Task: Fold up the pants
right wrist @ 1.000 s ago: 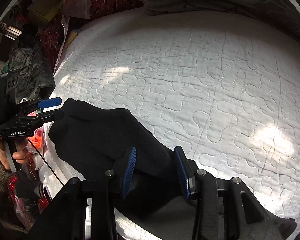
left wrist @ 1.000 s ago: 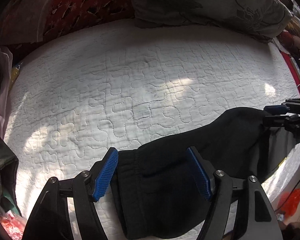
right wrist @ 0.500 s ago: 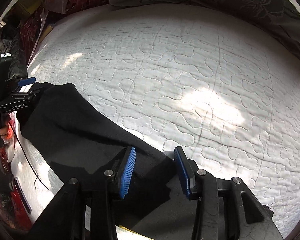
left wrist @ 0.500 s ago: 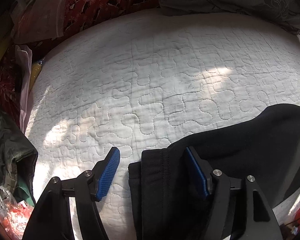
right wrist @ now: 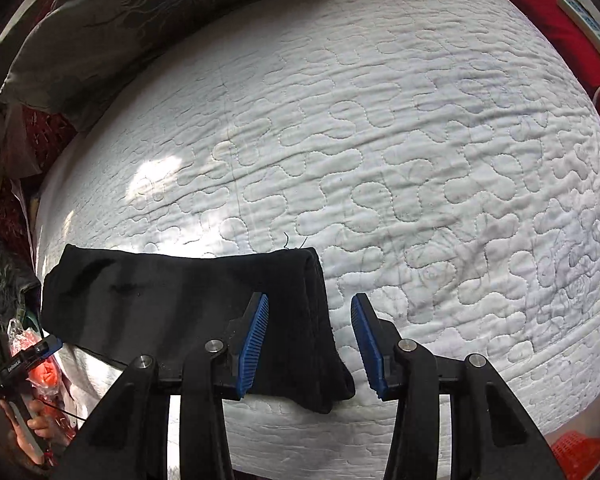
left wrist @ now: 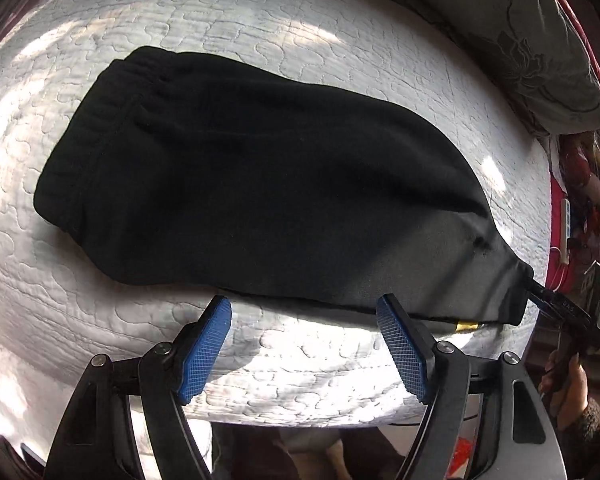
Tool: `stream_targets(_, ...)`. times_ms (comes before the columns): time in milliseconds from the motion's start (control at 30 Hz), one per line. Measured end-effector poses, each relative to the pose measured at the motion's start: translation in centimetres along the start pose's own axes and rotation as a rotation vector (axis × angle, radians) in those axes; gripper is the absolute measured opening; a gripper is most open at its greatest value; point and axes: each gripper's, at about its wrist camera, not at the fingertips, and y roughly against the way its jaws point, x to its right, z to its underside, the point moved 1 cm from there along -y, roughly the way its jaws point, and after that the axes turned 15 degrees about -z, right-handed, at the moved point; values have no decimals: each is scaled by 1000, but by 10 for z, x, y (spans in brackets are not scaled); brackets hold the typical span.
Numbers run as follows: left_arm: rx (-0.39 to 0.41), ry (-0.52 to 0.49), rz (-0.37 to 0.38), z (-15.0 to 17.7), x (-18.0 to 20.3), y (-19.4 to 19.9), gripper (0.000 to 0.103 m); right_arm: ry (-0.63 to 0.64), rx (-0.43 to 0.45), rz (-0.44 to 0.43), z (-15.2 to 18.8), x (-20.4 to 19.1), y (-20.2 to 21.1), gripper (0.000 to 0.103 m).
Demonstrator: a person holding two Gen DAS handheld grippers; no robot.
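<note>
Black pants [left wrist: 260,168] lie flat along the bed's [left wrist: 300,360] near edge, both hand-held grippers, left [left wrist: 304,348] and right [right wrist: 306,344], spreading empty; next, seemingly, regrip for another fold.

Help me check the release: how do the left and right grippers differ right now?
The left gripper spreads wider than the right gripper. The left's blue pads frame only the white quilt, just short of the black pants; the right straddles the pants' folded end, with no pad pressing on it. Both are opening.
</note>
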Motion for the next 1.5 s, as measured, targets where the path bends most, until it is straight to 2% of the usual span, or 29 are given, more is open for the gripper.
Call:
stream_targets(200,-93,108,93,-10,5,-32,77,36,-32,-42,7,-4,-9,46)
stream_targets(233,-90,119,93,-12,6,-34,82,43,-36,-44,8,-5,-9,46)
stream_targets(300,-77,133,97,-17,7,-36,84,61,-41,-44,12,-8,-10,46)
stream_targets(400,-67,157,88,-25,9,-36,84,106,-58,-14,15,-11,-10,45)
stream_targets(433,-66,169,73,-24,9,-37,81,117,-64,-4,15,-14,-16,42)
stream_targets(467,-61,180,57,-25,9,-37,77,124,-68,10,15,-14,-18,40)
stream_targets(500,-58,179,14,-26,11,-37,67,131,-72,22,16,-14,-20,26)
stream_targets(533,-66,158,-47,-23,16,-38,49,132,-82,17,16,-15,-23,16)
stream_targets(567,-67,135,-103,-21,20,-38,41,129,-83,14,16,-15,-22,16)
stream_targets(600,-78,121,-122,-19,21,-37,25,126,-86,4,16,-15,-21,13)
stream_targets(633,-99,125,-83,-17,19,-35,11,117,-91,-12,17,-15,-17,12)
stream_targets(667,-106,125,-66,-16,18,-31,11,98,-88,-33,17,-13,-11,12)
stream_targets(733,-105,82,-108,-16,18,-32,12,67,-106,-77,19,-3,2,11)
stream_targets(800,-140,94,-123,-17,15,-43,12,58,-154,-49,23,6,-8,12)
stream_targets(833,-136,88,-131,-18,16,-42,12,37,-195,-54,25,10,-19,13)
stream_targets(967,-76,14,-152,-14,33,-23,16,-12,-174,-91,22,15,-21,23)
stream_targets(1067,-55,-25,-103,9,48,-7,38,-2,-169,-104,24,16,-10,31)
stream_targets(1133,-35,-53,-54,23,72,0,58,-3,-126,-104,23,21,3,41)
stream_targets(1233,2,-157,-13,47,113,0,60,-62,-56,-127,18,33,16,47)
stream_targets(1333,11,-258,-3,64,160,-13,60,-92,-60,-180,13,38,10,47)
stream_targets(1400,3,-276,17,71,185,-27,60,-56,-69,-190,10,35,2,47)
stream_targets(1500,-41,-234,70,79,199,-44,60,-33,-71,-206,5,34,-10,47)
